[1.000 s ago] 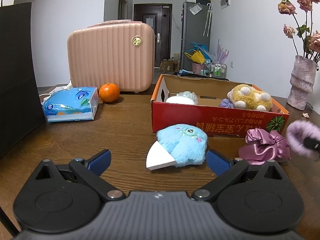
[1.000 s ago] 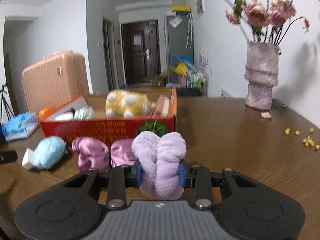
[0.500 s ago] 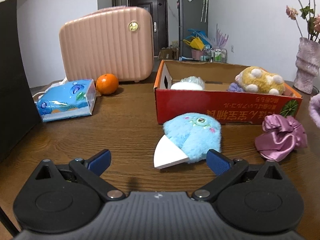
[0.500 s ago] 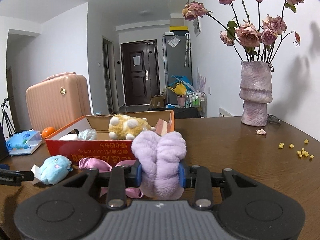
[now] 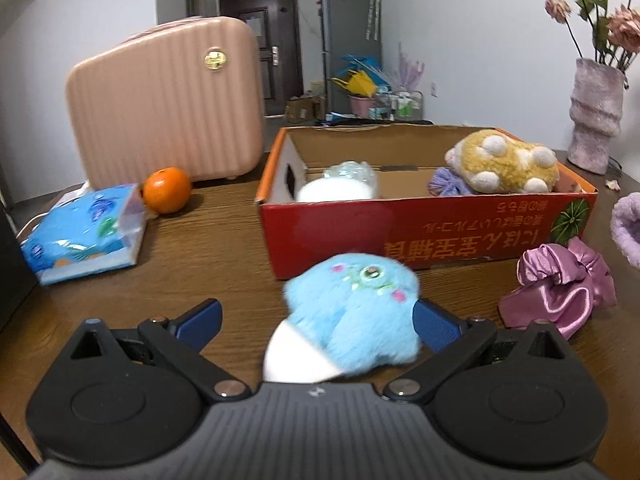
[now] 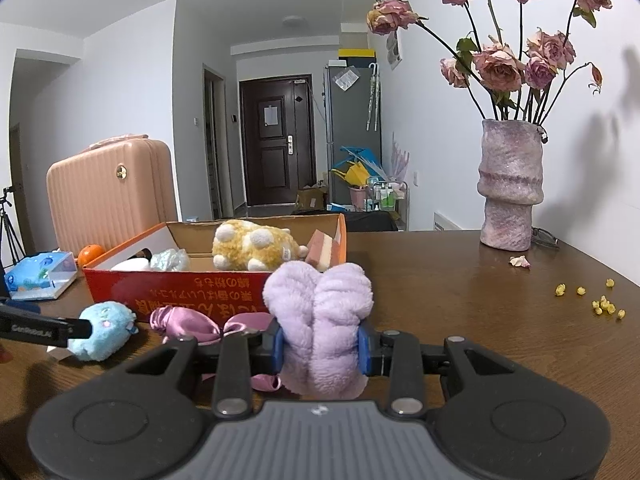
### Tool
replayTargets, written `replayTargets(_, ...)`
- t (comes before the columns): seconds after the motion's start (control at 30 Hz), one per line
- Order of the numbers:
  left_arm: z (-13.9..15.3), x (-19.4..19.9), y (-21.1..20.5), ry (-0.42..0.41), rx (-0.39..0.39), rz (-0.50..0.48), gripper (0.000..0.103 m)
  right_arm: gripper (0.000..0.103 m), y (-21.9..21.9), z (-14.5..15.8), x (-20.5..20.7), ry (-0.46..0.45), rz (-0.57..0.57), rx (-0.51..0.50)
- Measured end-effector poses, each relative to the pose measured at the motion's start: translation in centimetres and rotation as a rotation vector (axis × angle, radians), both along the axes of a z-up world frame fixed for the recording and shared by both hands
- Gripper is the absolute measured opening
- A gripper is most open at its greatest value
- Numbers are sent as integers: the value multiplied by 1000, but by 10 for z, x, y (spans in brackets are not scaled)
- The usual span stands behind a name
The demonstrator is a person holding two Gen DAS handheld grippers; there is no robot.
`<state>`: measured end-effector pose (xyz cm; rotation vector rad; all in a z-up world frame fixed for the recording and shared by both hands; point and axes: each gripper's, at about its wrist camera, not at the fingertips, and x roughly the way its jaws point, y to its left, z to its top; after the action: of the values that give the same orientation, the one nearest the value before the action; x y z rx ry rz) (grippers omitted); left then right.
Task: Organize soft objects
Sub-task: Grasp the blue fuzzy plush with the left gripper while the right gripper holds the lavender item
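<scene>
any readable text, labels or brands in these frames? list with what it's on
Red cardboard box: a row of orange characters on the front wall, printed upside down; not legible enough to quote.
Blue tissue pack: pictures only, any print is blurred.
Pink suitcase: round gold badge, too small to read.
Left tongs: white lettering along the arm, too blurred to read.

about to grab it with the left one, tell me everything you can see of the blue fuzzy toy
The blue fuzzy toy is a round, fluffy pale-blue plush with a stitched face and pink cheek marks on top. A white paper tag sticks out at its near end. It lies on the wooden table in front of the red box, between the fingers of the open left gripper, its right side against one blue pad.
</scene>
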<state>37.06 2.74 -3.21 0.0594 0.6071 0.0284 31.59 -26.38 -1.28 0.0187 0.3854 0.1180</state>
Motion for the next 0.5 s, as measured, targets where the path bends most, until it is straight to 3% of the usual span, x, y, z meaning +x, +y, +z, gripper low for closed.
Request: replayTargets(0.5,-19,46,-13,116,54,-40,103,33,3,-8,9,31,-12,-27)
